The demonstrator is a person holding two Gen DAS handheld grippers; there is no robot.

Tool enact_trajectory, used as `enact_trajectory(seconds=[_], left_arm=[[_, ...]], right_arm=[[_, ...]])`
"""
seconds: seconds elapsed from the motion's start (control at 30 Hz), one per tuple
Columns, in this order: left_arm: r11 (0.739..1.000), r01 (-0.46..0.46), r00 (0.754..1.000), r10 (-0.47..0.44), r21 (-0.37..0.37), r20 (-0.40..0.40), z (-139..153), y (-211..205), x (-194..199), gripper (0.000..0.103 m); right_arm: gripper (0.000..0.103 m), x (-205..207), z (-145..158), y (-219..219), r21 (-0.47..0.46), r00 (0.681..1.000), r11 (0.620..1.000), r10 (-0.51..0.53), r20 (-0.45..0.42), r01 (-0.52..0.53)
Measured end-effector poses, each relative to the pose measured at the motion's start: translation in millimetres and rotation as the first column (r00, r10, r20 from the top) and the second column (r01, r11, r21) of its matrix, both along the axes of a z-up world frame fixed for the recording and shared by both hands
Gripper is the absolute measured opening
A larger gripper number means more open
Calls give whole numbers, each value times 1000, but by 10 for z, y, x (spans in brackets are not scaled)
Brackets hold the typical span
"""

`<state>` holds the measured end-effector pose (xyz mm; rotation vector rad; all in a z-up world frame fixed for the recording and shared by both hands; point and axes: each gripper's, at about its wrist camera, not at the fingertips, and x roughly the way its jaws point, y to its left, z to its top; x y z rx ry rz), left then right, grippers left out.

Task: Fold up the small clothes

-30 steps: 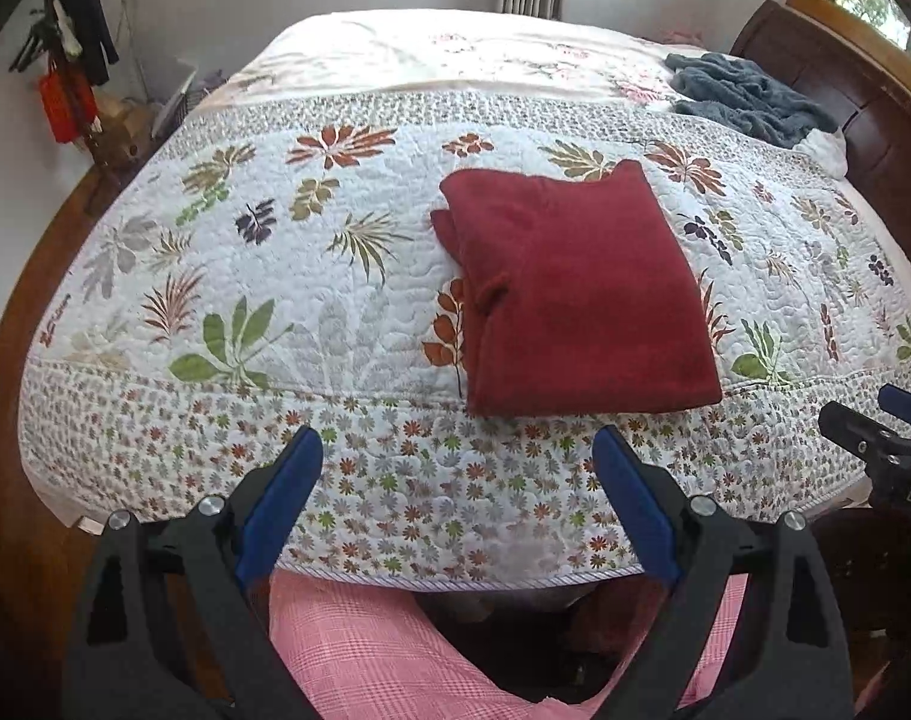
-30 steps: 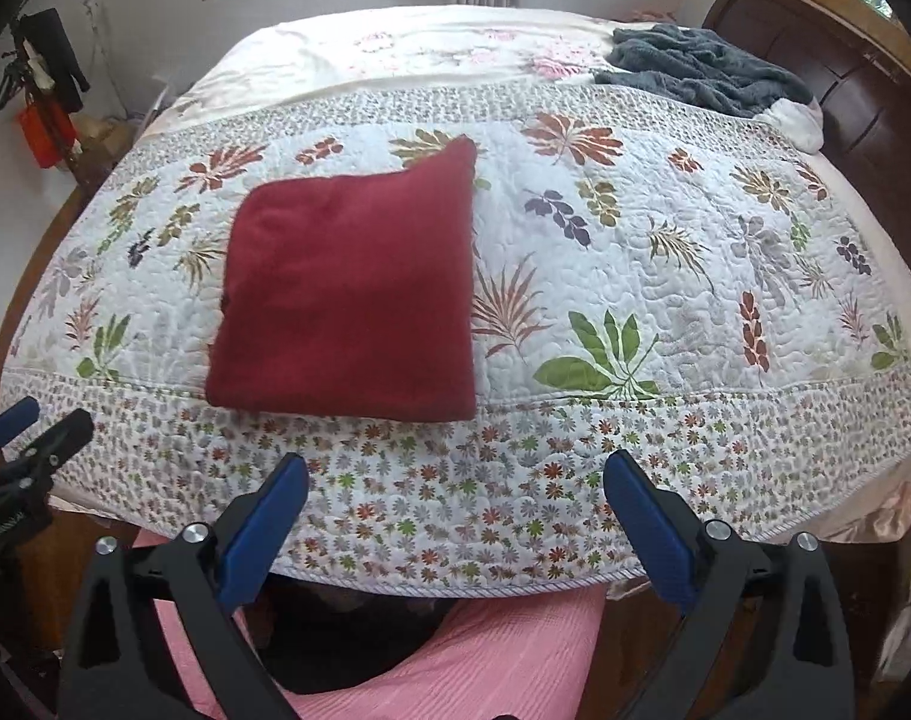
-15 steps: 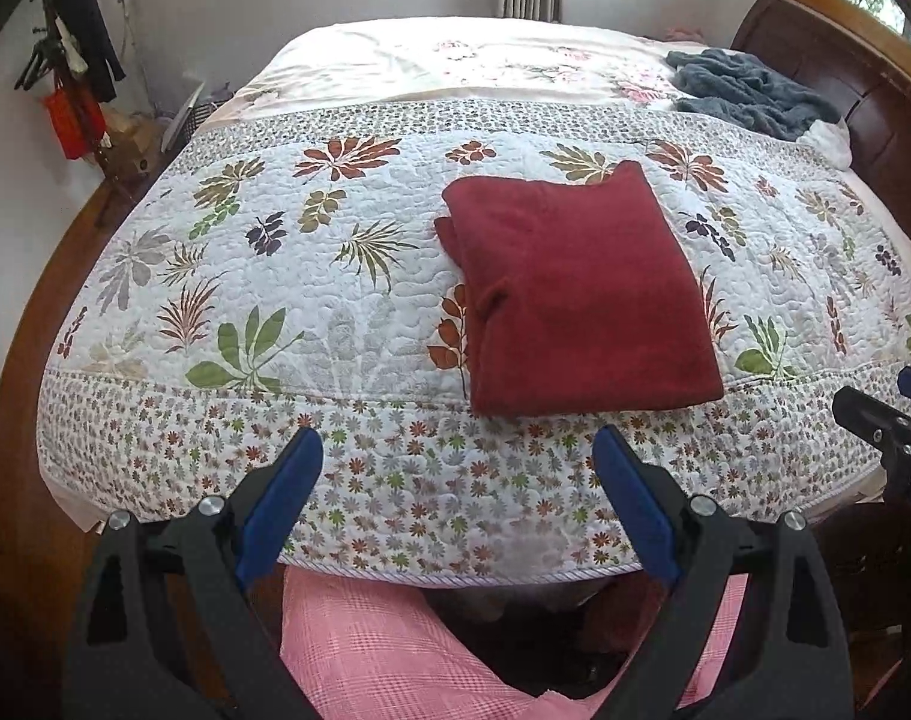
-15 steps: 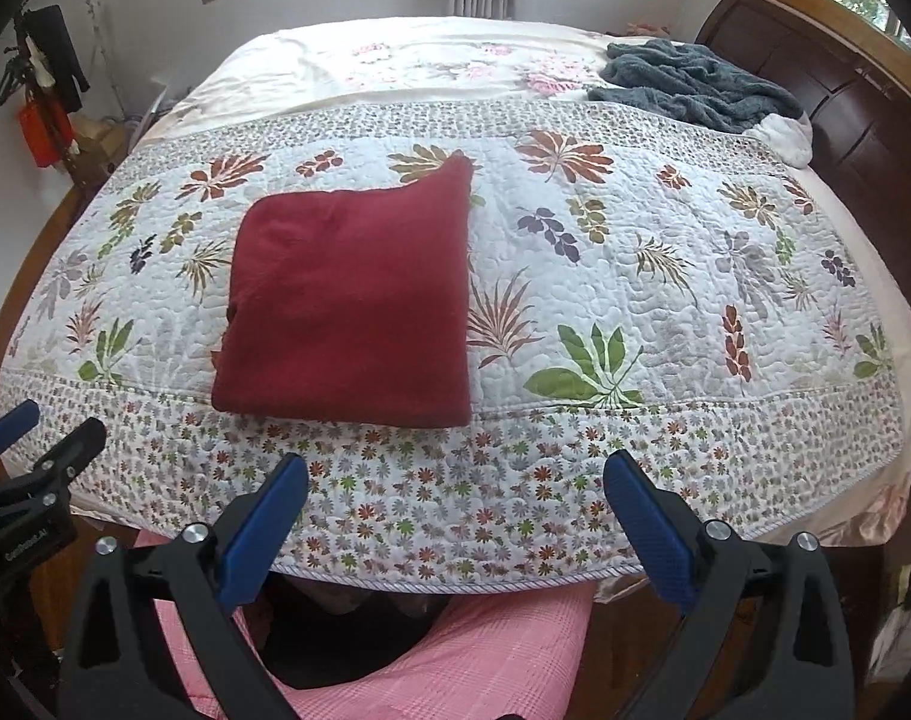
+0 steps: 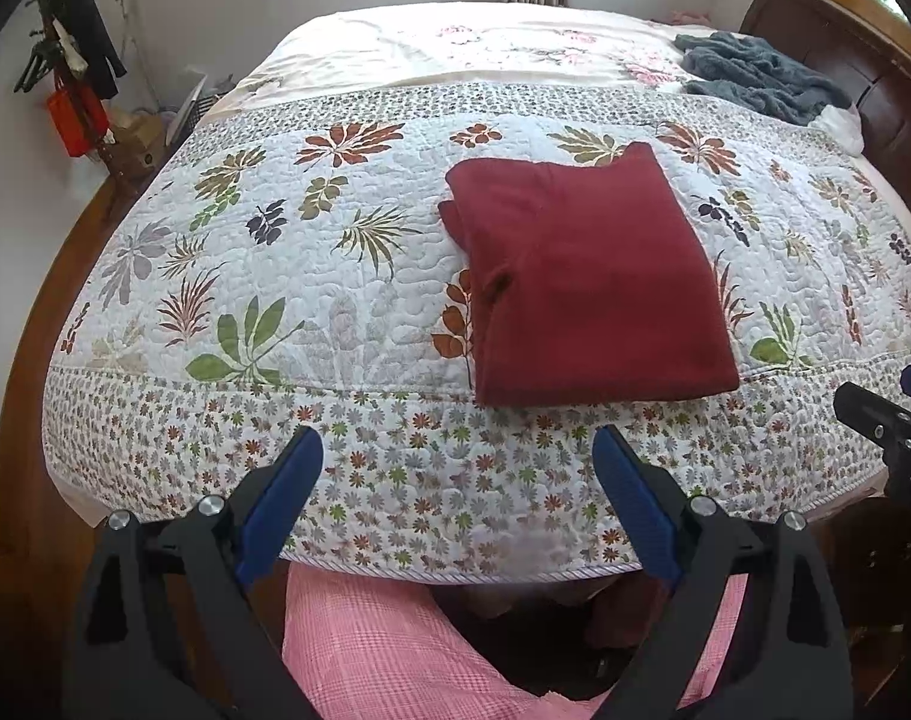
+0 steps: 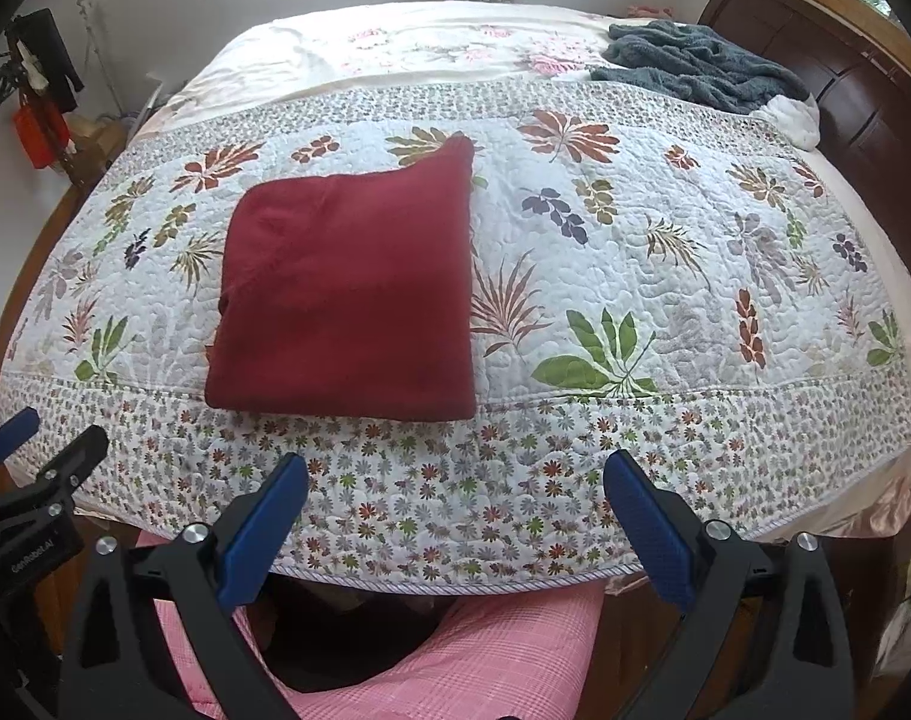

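Observation:
A dark red garment (image 5: 587, 282) (image 6: 353, 294) lies folded into a neat rectangle on the leaf-patterned quilt (image 5: 311, 276) (image 6: 635, 276), close to the bed's near edge. My left gripper (image 5: 458, 468) hangs open below and in front of that edge, nothing between its blue pads. My right gripper (image 6: 455, 495) is open too, held off the bed's front edge, right of the garment. Each gripper shows at the side of the other's view: the right one (image 5: 893, 420), the left one (image 6: 29, 468). Neither touches the cloth.
A grey fleece blanket (image 5: 761, 81) (image 6: 701, 63) is bunched at the far right by the dark wooden headboard (image 6: 845, 72). A rack with a red bag (image 5: 74, 114) stands at the left wall. Pink checked fabric (image 5: 383, 648) on a person's legs fills the space below the grippers.
Both grippers have drawn back slightly from the bed, so more of the quilt and its edges shows. The folded red garment has stayed put.

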<state>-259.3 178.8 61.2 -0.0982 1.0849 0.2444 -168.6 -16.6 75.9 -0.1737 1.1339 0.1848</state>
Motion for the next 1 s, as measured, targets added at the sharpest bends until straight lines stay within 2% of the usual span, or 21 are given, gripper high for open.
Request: enact_trajectory(seconds=[0.33, 1.0], left_arm=[[1000, 3, 1000, -3, 8, -25, -71, -27, 50, 91], [1000, 0, 1000, 0, 7, -18, -70, -22, 74, 91]], right_arm=[[99, 84, -75, -30, 9, 1000, 1000, -12, -25, 13], [99, 136, -121, -52, 11, 999, 1000, -22, -29, 23]])
